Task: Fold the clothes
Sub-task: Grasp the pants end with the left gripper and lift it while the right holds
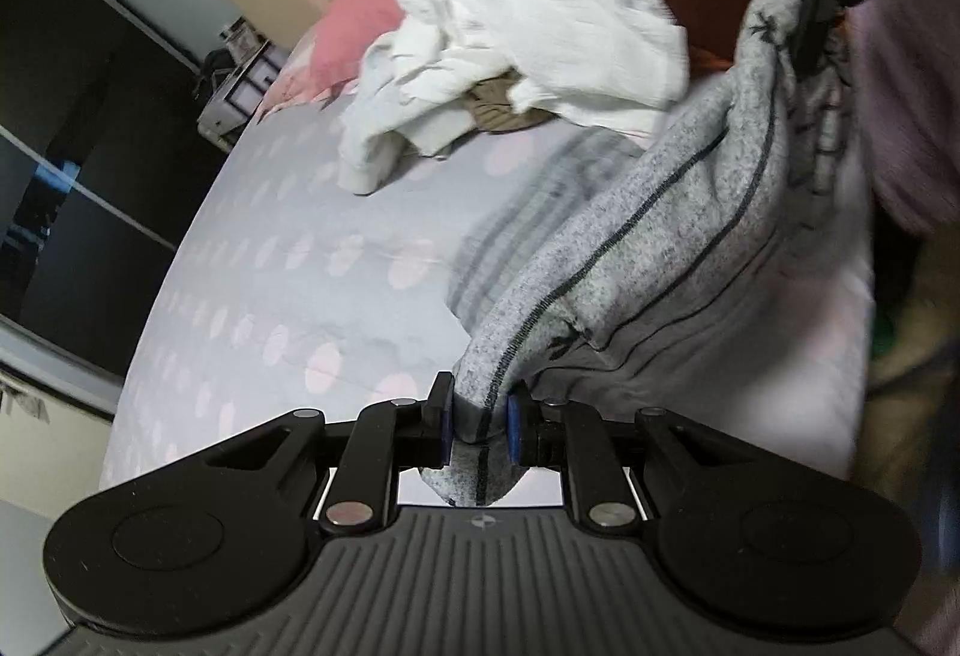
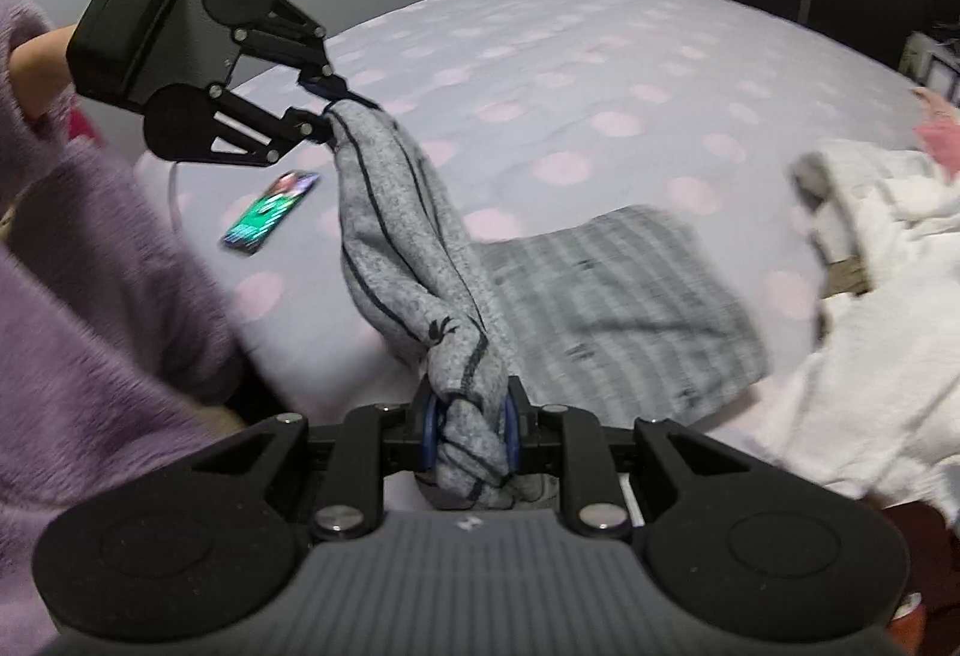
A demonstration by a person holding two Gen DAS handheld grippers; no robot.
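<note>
- Item, grey garment [image 1: 660,236]: heathered grey knit with dark stripes, held up off the bed [image 1: 288,260] between my two tongs. One end is in each; its lower part trails down onto the bed and lies there flat, as the right wrist view shows.
- Left tongs [image 1: 478,419]: clamped on one bunched end of the grey garment, blue pads pressing the cloth from both sides, a tail of fabric hanging behind the pads.
- Right tongs [image 2: 470,431]: clamped on the other end, a thicker twisted wad filling the gap between the pads.
- Key relation: the garment's long axis runs tong to tong as a slack, rope-like band, not a spread edge. From the left tongs it climbs away up and right; from the right tongs it climbs up and left. Neither hand is nearer; both already have it.
- Judgement: the coming move turns on drawing the two ends apart so the band opens before it is laid on the bed.
- White clothes pile [image 1: 540,38]: beyond the grey garment, toward the headboard, untouched.
- Phone [image 2: 270,213]: on the bed under the left tongs, beside the garment's hanging part.
- Hedge: motion blur hides which garment edge I hold, possibly a hem or waistband.
</note>
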